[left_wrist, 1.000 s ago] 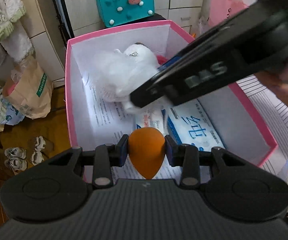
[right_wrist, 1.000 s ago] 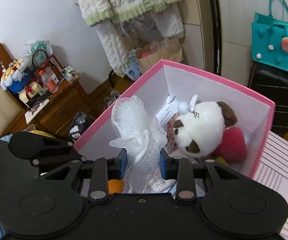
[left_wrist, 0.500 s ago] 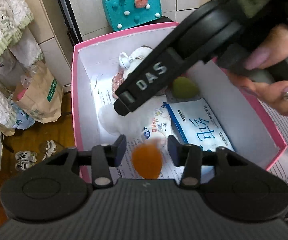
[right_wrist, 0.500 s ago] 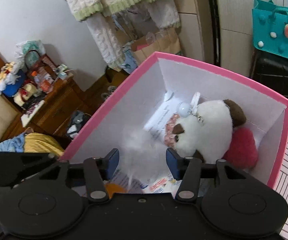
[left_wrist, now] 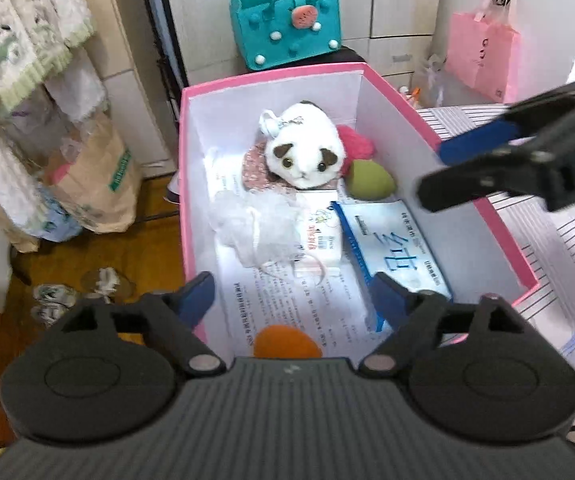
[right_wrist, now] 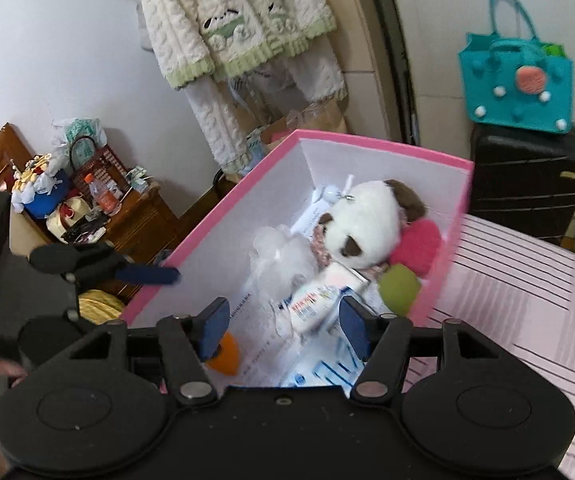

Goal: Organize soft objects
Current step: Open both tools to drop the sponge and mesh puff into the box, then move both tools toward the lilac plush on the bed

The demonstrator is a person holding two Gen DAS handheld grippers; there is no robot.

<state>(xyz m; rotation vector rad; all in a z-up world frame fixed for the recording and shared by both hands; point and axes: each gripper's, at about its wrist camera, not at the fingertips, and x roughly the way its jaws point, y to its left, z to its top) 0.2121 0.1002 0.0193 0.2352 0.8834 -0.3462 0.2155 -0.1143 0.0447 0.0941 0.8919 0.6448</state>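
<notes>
**Now: both grippers empty above the box**

Left gripper (left_wrist: 291,300) and right gripper (right_wrist: 283,326) hover with jaws wide, holding nothing. Soft items are gathered inside the pink box (left_wrist: 185,184): orange teardrop sponge (left_wrist: 285,342) at the near wall, gauzy white mesh puff (left_wrist: 257,228), fuzzy plush (left_wrist: 305,152), green sponge (left_wrist: 369,184). Glossy tissue pack (left_wrist: 391,242) probably lies flat.

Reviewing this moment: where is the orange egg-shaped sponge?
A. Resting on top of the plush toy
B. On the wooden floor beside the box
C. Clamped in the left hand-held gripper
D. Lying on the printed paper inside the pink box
D: the orange sponge lies on the paper in the pink box, below the open, empty left hand-held gripper.
</notes>
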